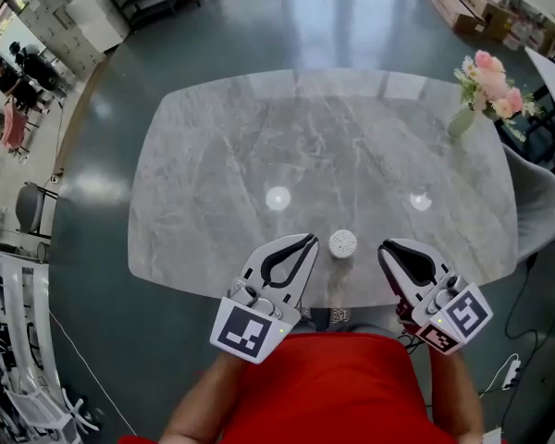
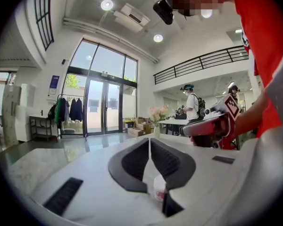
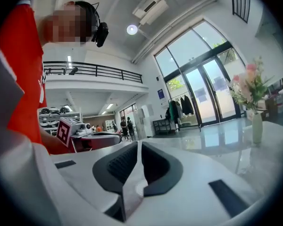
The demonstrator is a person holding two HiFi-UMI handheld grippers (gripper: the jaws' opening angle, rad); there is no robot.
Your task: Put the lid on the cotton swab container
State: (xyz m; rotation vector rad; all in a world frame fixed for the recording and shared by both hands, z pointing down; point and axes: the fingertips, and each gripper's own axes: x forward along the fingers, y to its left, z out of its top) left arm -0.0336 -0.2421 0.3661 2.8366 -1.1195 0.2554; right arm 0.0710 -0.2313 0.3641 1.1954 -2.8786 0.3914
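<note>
Okay, left gripper [image 1: 309, 240], white with black pads: jaws closed tip to tip, nothing held. It hangs over the near edge of the grey marbled rounded desk [image 1: 213, 155]. In the left gripper view the pads meet along a thin seam.

Small white round cotton swab container [image 1: 342, 244]: upright on the desk, close to the front edge, between the two grippers. It is just right of the left gripper's tips and not touching them. Its top looks dotted from above.

Right gripper [image 1: 385, 249], same white and black build: jaws also together and empty. It is near the container's right side, a bit further off than the left one.

Far right corner of the desk: pale vase with pink flowers [image 1: 486, 86], well apart from everything else.
</note>
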